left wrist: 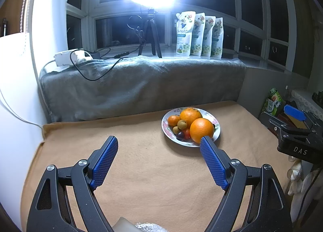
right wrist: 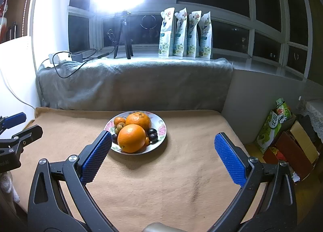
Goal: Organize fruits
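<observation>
A floral plate (left wrist: 216, 124) (right wrist: 160, 129) sits on the tan blanket (left wrist: 151, 171) (right wrist: 171, 181) and holds two big oranges (left wrist: 201, 129) (right wrist: 131, 137), a small mandarin (left wrist: 173, 120) (right wrist: 119, 120), brownish longans (left wrist: 182, 124) and dark grapes (right wrist: 152, 134). My left gripper (left wrist: 159, 141) is open with nothing between its blue pads; its right fingertip overlaps the plate's near rim in the left wrist view. My right gripper (right wrist: 162, 136) is open too, empty, hovering short of the plate. Each gripper shows at the edge of the other's view.
A grey blanket (left wrist: 141, 84) (right wrist: 131, 82) covers the ledge behind. On the sill stand a ring light tripod (left wrist: 150, 34) (right wrist: 124, 36), several refill pouches (left wrist: 198, 34) (right wrist: 185, 34), a power strip (left wrist: 70, 56) with cables. Cartons and boxes (right wrist: 282, 131) lie at the right.
</observation>
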`<state>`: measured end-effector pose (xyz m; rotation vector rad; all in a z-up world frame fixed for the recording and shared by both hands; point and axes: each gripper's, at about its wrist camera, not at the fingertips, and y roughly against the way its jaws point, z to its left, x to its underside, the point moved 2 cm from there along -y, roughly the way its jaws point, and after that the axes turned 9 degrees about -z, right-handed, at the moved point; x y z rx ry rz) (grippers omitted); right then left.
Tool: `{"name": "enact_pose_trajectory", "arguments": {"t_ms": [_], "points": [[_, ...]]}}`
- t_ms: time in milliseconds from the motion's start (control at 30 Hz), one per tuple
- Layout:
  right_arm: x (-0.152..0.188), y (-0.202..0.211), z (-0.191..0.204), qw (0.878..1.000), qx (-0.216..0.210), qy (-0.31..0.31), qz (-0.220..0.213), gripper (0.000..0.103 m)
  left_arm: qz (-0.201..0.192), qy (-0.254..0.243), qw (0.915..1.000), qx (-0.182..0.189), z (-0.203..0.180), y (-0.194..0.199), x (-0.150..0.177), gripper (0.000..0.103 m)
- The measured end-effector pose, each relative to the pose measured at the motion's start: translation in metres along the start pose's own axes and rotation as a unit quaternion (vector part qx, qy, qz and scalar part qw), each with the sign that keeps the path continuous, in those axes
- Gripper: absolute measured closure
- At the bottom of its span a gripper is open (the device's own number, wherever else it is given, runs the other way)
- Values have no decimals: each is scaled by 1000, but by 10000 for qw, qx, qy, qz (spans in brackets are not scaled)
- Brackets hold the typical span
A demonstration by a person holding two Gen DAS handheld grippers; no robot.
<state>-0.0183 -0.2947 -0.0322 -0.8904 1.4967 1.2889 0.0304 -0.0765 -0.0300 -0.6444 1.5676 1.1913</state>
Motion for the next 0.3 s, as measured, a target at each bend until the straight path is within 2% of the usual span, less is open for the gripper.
{"name": "enact_pose_trajectory", "arguments": {"t_ms": [300], "points": [[5,-7,2,10000,-52,-10,73,0,-11,-26,10000,29,0,-5,4,19]]}}
